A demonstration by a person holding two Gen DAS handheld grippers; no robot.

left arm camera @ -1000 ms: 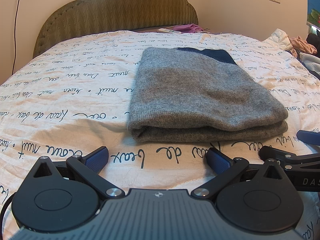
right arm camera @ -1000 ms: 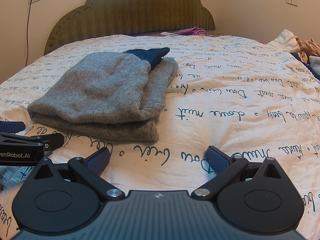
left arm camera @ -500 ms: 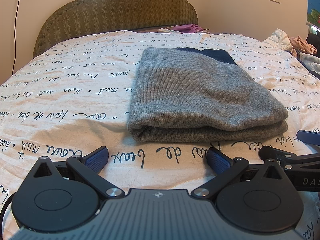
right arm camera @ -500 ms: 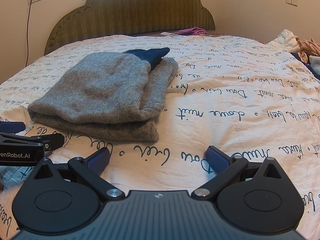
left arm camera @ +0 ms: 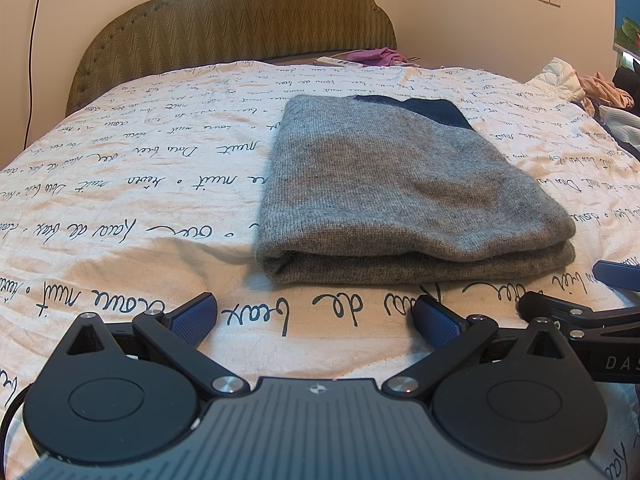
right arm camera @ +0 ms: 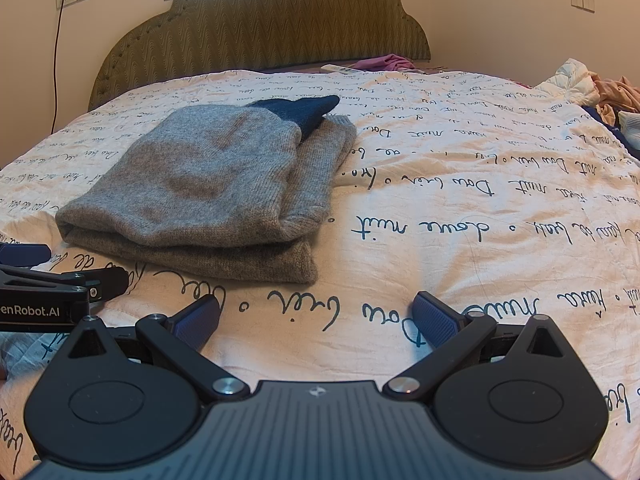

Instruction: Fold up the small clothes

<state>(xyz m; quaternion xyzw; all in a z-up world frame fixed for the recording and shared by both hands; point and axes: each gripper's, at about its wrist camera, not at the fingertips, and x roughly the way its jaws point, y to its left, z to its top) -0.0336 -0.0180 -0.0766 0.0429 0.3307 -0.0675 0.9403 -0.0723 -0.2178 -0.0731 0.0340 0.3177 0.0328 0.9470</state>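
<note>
Grey knit garment (left arm camera: 400, 196) lies folded in a thick stack on the script-printed bedspread (left arm camera: 132, 184), a dark navy part (right arm camera: 298, 110) showing at its far end, toward the headboard (left arm camera: 240, 20). Left gripper (left arm camera: 314, 314) sits low just short of the garment's near folded edge, jaws spread wide and empty; right gripper (right arm camera: 316, 314) is off the garment's near right corner, likewise spread and holding nothing. Each one's tip shows at the edge of the other's view, so the pair are side by side, near the garment but not touching it. Judgement: the fold looks largely done; what remains is likely a last tidy or one more fold. From the right view the layers are offset along the garment's right side, lower layer sticking out past the upper. To do it well: pinch all layers together at the near corners, not only the top one, lift evenly with both grippers, keep the edge taut between them, lay it down square. Knit is soft and thick, so it will sag and slide if one side leads
</note>
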